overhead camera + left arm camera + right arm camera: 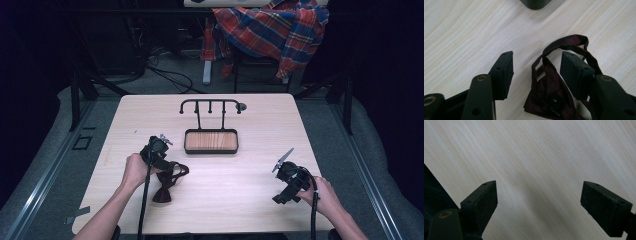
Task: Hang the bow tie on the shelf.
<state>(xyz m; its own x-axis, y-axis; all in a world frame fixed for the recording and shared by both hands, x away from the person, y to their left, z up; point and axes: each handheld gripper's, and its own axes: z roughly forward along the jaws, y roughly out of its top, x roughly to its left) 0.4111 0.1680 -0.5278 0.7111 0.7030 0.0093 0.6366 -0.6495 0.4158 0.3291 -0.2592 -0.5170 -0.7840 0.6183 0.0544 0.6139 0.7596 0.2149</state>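
In the lower left of the high view, the left gripper (pixel 167 167) sits over a dark red bow tie (pixel 167 182) lying on the table (pixel 250 200), with the person's left hand (pixel 134 170) behind it. The left gripper view shows the jaws about half apart, with the bow tie's strap (pixel 564 45) and part of its folded body (pixel 549 85) lying between them; the pads do not appear to press on the cloth, so nothing is held. The step in hand looks like the pick-up of the bow tie: the jaws are set around it, the grasp not yet made.

The next move probably calls for closing on the cloth, ideally where strap and body meet, since a pinch on the thin strap alone could let the tie swing or slip. The right-hand pad (pixel 576 72) lies over the strap loop, while the left-hand pad (pixel 505 72) stands on bare wood, just beside the cloth.

In the lower right of the high view, the right gripper (pixel 285 175) hovers above bare table with its jaws wide and empty, well apart from the tie.

Farther up, at the frame's centre, stands a black hanger rack (pixel 210 105) with a wooden tray (pixel 211 141), a likely destination for the tie
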